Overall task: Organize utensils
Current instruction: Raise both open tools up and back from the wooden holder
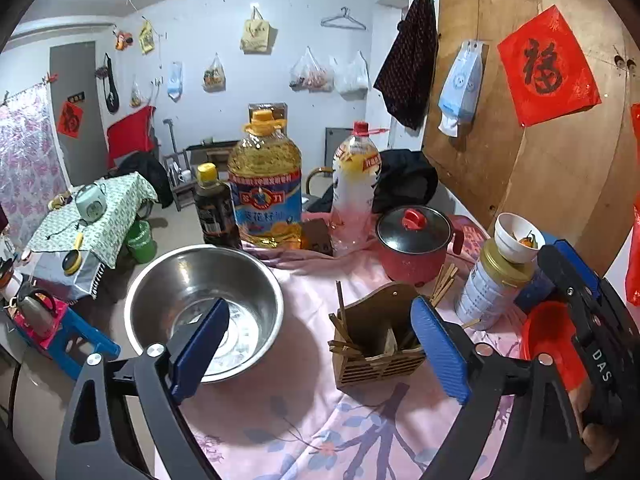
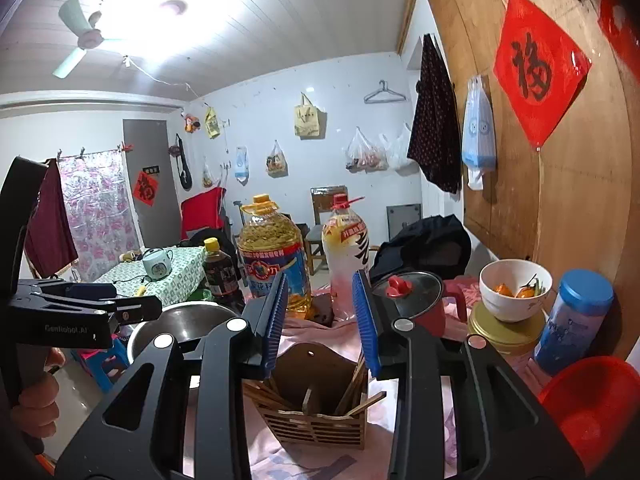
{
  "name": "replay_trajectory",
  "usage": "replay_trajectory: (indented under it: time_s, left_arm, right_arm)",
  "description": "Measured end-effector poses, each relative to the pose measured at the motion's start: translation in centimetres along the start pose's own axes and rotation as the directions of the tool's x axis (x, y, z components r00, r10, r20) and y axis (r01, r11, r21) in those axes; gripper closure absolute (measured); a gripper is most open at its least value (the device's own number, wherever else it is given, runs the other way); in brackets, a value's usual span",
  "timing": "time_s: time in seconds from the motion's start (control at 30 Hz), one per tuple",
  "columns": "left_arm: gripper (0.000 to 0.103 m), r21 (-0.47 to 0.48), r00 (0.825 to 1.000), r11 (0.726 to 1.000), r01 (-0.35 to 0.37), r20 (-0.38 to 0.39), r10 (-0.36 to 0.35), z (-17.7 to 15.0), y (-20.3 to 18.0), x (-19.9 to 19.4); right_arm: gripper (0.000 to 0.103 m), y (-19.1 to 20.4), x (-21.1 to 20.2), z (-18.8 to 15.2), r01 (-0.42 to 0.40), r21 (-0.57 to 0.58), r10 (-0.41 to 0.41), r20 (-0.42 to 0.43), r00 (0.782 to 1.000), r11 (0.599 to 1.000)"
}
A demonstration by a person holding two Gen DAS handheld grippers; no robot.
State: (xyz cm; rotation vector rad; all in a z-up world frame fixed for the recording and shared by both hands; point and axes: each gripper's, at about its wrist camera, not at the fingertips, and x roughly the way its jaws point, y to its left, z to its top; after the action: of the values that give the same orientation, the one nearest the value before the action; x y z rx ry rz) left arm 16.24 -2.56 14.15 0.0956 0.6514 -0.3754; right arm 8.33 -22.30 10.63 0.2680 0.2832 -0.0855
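Left wrist view is showing the left gripper (image 1: 320,344) spread wide and pinching nothing; the wooden utensil holder (image 1: 378,340), standing upright so its chopsticks (image 1: 344,332) stay in the compartments, is sitting between the pads toward three o'clock, with the steel bowl (image 1: 204,308) at nine.

Right wrist view is showing the right gripper (image 2: 322,320) partly spread and carrying nothing, the holder lying just below at six o'clock.

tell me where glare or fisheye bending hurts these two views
Right wrist view: the ceiling light blows out white, washing the ceiling around the fan; the wooden board bows into a curve. Left wrist view: even light, no blown-out patch, mild reflections in the steel bowl; corners black out in both.
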Motion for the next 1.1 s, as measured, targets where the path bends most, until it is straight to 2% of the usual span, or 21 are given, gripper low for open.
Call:
replay_trajectory:
  time_s: [0.3, 0.57, 0.87, 0.97, 1.07, 1.1]
  left_arm:
    - [0.008, 0.008, 0.999, 1.0, -0.019, 0.044, 0.018, -1.0, -0.6, -3.3]
    - [0.006, 0.008, 0.994, 0.997, -0.081, 0.081, 0.08, -2.6, -1.2, -5.7]
    - [0.006, -0.021, 0.991, 0.99, -0.136, -0.007, 0.136, -7.3, -1.0, -4.7]
    - [0.006, -0.044, 0.987, 0.988, -0.149, -0.061, 0.146, -9.5, -0.5, -3.8]
    - [0.006, -0.067, 0.981, 0.984, -0.163, -0.119, 0.154, -11.8, -0.2, -2.9]
    - [0.006, -0.069, 0.979, 0.984, -0.167, -0.131, 0.157, -12.3, -0.2, -2.6]
  right_arm:
    - [0.062, 1.1, -3.9, 0.5, 0.01, -0.023, -0.009, 0.04, 0.999, 1.0]
    - [0.051, 1.7, -6.2, -0.3, 0.021, -0.042, -0.019, 0.04, 0.999, 0.999]
    - [0.043, 1.0, -7.3, -4.4, 0.047, -0.008, -0.048, -0.067, 0.997, 0.999]
    - [0.035, 0.5, -7.4, -5.6, 0.073, 0.009, -0.072, -0.101, 0.992, 0.997]
    - [0.017, 0.1, -7.7, -6.9, 0.099, 0.051, -0.09, -0.147, 0.985, 0.994]
    - [0.007, 0.1, -7.8, -7.3, 0.121, 0.055, -0.112, -0.155, 0.982, 0.991]
